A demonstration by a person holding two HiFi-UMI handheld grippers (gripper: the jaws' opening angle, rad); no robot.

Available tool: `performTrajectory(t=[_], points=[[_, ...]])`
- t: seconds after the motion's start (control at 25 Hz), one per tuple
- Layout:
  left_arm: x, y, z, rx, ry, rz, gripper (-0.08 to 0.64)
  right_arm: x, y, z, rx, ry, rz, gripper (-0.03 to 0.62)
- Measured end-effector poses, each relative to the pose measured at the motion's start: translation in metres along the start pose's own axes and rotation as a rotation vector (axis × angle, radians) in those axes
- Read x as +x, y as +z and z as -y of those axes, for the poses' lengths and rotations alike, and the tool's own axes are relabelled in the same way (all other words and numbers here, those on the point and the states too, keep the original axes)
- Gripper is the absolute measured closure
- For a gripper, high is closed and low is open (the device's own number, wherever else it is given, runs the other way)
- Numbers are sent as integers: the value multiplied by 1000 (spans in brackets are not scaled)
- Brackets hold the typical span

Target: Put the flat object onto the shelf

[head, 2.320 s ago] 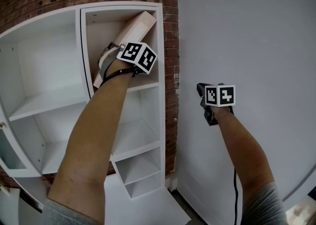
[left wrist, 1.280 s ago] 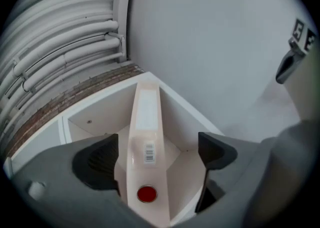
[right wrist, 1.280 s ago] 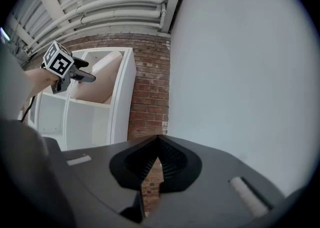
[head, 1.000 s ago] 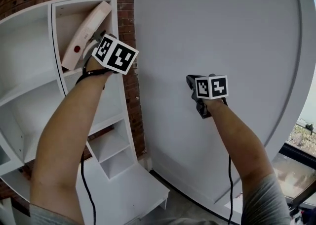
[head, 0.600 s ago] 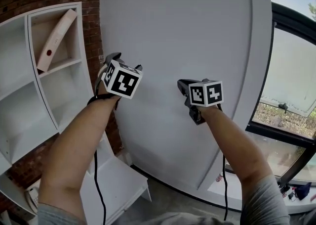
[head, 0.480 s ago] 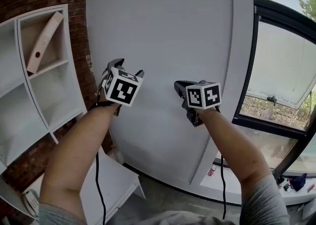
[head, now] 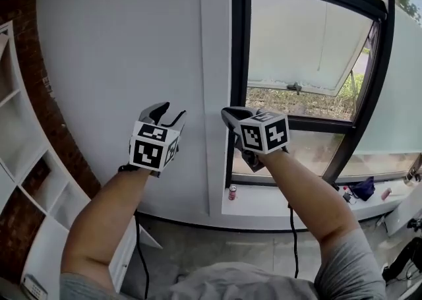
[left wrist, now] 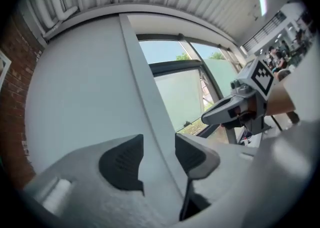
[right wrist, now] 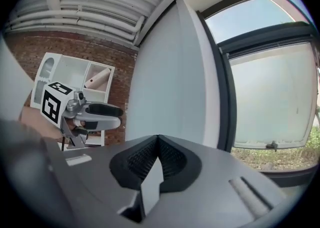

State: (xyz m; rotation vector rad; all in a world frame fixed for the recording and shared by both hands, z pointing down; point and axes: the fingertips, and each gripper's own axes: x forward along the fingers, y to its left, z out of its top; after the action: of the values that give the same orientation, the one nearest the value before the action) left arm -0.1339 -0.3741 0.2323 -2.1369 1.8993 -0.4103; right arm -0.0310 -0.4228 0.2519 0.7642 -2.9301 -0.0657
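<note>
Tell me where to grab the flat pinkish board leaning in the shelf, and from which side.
Probably the middle stretch of the board, pinched across its thin faces, coming in from the open front of the shelf. It leans tilted in its compartment, so the middle looks clear of floor and walls. It shows small in the right gripper view; finer detail cannot be told.

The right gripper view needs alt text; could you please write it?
The right gripper is shut and empty, facing a grey wall and window. At left, the left gripper, jaws closing on nothing, hangs before a white shelf where the flat object leans.
</note>
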Motion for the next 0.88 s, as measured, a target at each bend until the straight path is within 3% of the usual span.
performTrajectory(t=[0.2,0.36,0.6,0.88], points=[[19,-23,102,-103,-186,49,394,-75,-58,42,9,-101,-31,583],[25,-59,150,-168,-304,65,431,-111,-100,60,2,-169,-57,583],[26,-128,180,-258,-419,57,485,-136,-160,74,5,-259,-100,583],[14,-217,188,-340,-461,-10,559,-128,-244,53,66,-267,-122,583]])
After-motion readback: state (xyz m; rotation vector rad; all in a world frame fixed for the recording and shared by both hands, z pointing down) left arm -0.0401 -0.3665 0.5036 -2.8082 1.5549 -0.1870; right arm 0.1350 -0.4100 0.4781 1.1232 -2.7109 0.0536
